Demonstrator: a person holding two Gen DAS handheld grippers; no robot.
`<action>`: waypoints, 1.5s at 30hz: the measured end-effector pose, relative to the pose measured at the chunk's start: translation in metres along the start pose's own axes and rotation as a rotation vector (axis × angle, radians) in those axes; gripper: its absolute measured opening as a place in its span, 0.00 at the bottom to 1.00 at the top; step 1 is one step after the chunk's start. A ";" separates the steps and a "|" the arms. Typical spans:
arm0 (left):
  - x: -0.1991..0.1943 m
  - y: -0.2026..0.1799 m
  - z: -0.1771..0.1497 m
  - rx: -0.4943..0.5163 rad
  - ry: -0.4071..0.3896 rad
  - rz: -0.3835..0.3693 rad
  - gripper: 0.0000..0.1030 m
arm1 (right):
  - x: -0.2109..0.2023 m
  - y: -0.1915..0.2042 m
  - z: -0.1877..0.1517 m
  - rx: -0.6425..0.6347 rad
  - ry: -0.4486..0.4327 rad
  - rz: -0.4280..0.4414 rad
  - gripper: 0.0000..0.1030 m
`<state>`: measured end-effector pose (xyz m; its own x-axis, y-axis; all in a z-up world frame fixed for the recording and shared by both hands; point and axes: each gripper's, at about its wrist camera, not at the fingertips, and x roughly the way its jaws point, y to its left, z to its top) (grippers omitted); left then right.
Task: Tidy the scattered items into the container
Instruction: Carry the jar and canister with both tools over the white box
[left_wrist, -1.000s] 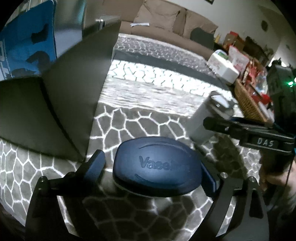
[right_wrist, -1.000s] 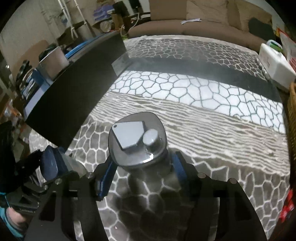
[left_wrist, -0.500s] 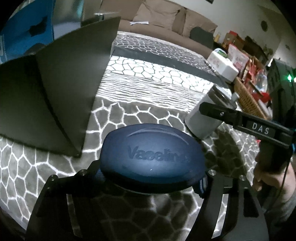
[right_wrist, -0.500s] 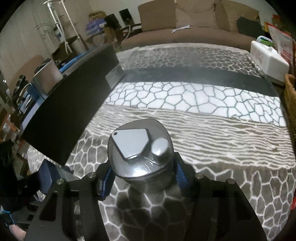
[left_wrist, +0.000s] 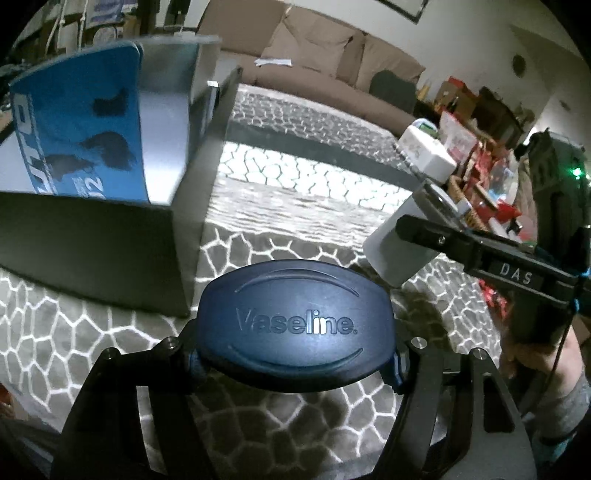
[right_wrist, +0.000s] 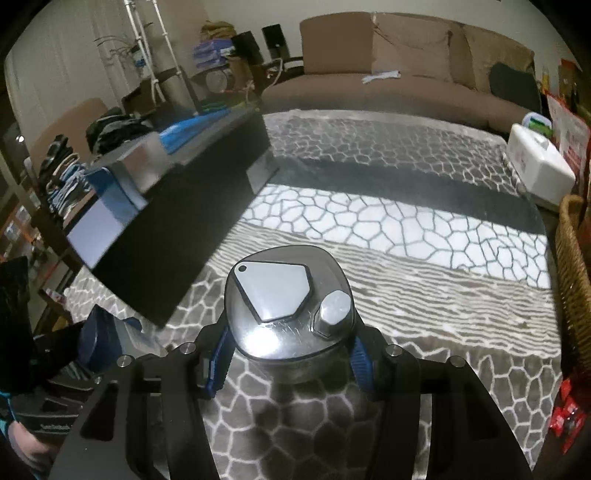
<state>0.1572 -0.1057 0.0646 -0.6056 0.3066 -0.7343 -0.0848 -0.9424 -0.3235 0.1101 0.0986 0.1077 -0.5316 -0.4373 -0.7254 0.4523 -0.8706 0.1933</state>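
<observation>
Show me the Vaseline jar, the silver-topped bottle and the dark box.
Vaseline jar (left_wrist: 295, 321): left wrist view, lid's lettering.
Silver-topped bottle (right_wrist: 273, 291): right wrist view, its cap.
Dark box (left_wrist: 92, 240): left wrist view, near wall.

grippers: two, left gripper and right gripper | Vaseline jar: one, nearer than the black container | chrome-capped bottle: one, right of the container | black container: one | sofa: one, beyond it | white box: one

Both wrist views toward sofa
</observation>
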 end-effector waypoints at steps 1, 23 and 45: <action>-0.005 0.001 0.001 -0.002 -0.007 -0.002 0.67 | -0.003 0.003 0.001 -0.007 -0.004 0.002 0.55; -0.116 0.115 0.094 -0.065 -0.151 0.055 0.67 | -0.023 0.139 0.077 -0.162 -0.056 0.141 0.54; -0.084 0.232 0.111 -0.182 -0.092 0.062 0.67 | 0.130 0.215 0.090 -0.117 0.214 0.126 0.54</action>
<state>0.1010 -0.3653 0.1175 -0.6760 0.2271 -0.7011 0.0940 -0.9170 -0.3876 0.0736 -0.1658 0.1140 -0.3084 -0.4722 -0.8258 0.5912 -0.7752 0.2225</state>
